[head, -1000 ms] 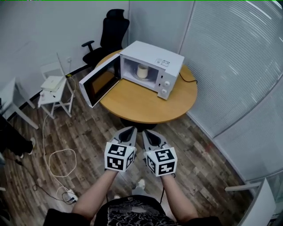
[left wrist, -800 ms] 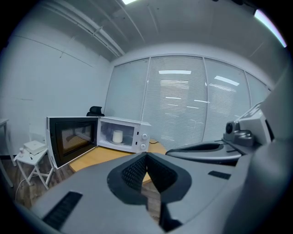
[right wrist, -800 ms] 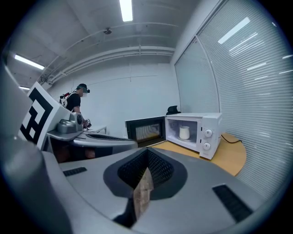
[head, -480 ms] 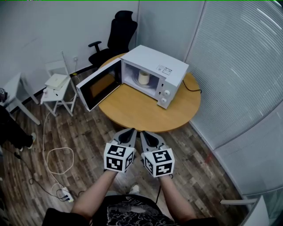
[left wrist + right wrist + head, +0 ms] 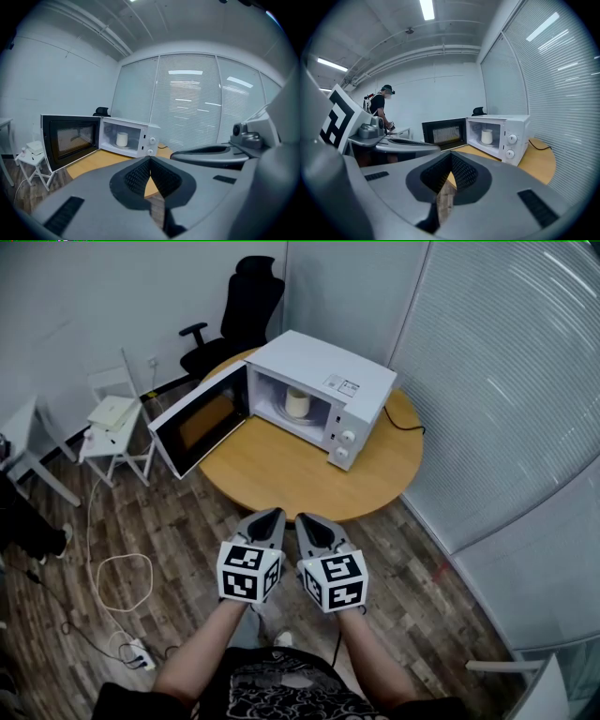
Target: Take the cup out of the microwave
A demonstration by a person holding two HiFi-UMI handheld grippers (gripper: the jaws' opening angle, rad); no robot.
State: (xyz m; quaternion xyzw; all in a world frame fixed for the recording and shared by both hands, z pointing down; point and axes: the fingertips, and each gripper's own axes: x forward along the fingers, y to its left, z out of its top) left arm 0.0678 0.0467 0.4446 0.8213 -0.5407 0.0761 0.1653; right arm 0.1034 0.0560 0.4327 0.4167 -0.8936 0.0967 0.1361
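A white microwave [image 5: 323,381] stands on the round wooden table [image 5: 281,470] with its door [image 5: 197,423] swung wide open to the left. A pale cup [image 5: 297,402] stands upright inside it, also seen in the left gripper view [image 5: 122,139] and the right gripper view [image 5: 486,136]. My left gripper [image 5: 272,515] and right gripper [image 5: 305,519] are held side by side over the floor, just short of the table's near edge. Both are shut and empty, pointing at the microwave [image 5: 129,136] [image 5: 501,133].
A black office chair [image 5: 239,310] stands behind the table. A small white stand [image 5: 112,418] with papers is at the left. Cables [image 5: 122,582] and a power strip [image 5: 141,652] lie on the wood floor. Glass walls with blinds close the right side. A person [image 5: 382,110] stands far left.
Both grippers have come forward together toward the table, so the microwave and its door sit a little nearer and further left. The jaws stay shut.
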